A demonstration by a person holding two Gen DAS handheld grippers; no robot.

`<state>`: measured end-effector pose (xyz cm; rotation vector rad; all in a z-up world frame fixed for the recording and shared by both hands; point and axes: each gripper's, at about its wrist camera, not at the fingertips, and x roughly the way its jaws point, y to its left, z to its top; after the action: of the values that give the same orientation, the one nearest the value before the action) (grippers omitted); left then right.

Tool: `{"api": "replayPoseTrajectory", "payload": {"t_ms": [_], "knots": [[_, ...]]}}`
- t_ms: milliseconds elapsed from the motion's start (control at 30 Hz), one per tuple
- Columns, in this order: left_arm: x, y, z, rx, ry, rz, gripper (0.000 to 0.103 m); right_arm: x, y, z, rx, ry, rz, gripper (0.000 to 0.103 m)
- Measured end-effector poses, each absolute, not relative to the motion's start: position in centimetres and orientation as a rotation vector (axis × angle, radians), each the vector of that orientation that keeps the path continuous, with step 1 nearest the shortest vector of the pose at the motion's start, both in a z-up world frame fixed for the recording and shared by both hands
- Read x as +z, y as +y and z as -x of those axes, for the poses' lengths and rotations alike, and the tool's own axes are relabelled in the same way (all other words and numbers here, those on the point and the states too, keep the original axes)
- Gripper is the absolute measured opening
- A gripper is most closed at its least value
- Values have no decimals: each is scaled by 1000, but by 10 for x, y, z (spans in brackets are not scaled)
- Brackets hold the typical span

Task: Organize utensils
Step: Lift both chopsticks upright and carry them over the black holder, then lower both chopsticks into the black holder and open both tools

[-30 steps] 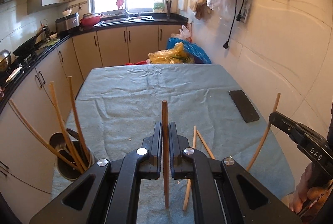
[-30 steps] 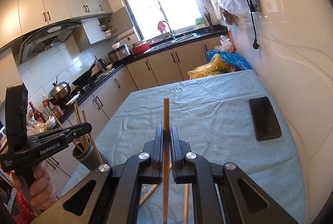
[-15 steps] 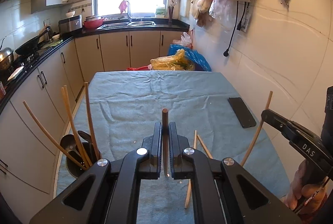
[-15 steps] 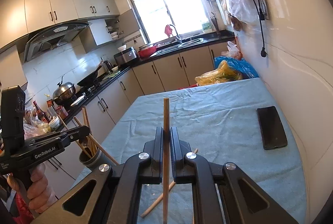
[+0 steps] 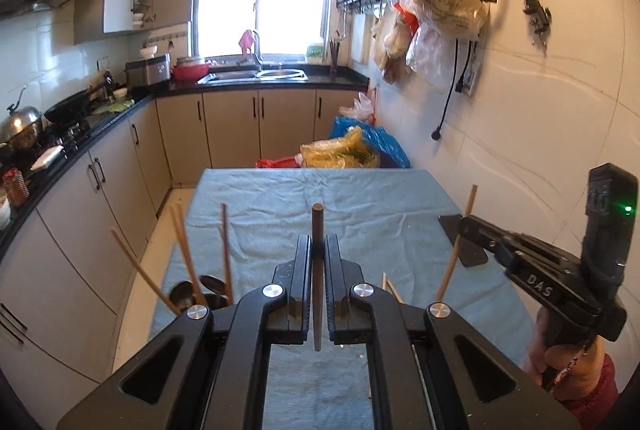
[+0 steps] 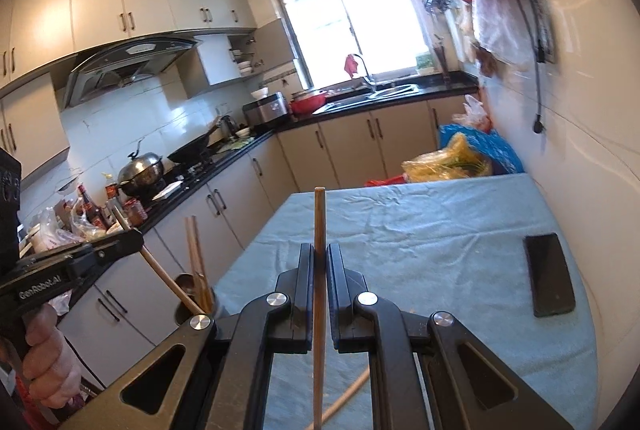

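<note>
Wooden chopsticks sit clamped upright, one in the left claw (image 5: pixel 318 262) and one in the right claw (image 6: pixel 319 266). Carry each to the dark holder (image 5: pixel 192 300) at the counter's (image 5: pixel 360 206) left edge (chopsticks and spoons already stand there), and lower tip-first. Since a second ago both claws have risen, and more loose sticks (image 5: pixel 390 288) remain on the blue cloth.

A blue cloth (image 5: pixel 360 206) covered the bench. A black phone (image 6: pixel 550 274) lay flat on the cloth near the wall-side edge. Beyond the cloth's far edge sat yellow and blue bags (image 5: pixel 352 150). Above the cloth's wall side, filled plastic bags (image 5: pixel 448 2) hung from hooks.
</note>
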<state>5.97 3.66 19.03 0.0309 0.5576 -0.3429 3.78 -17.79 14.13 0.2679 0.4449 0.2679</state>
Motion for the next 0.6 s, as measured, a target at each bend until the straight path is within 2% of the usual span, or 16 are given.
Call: {"api": "replayPoseTrajectory", "payload": {"t_ms": [600], "knots": [[244, 99, -41, -226, 436, -29, 6, 197, -90, -71, 430, 322, -268, 7]]}}
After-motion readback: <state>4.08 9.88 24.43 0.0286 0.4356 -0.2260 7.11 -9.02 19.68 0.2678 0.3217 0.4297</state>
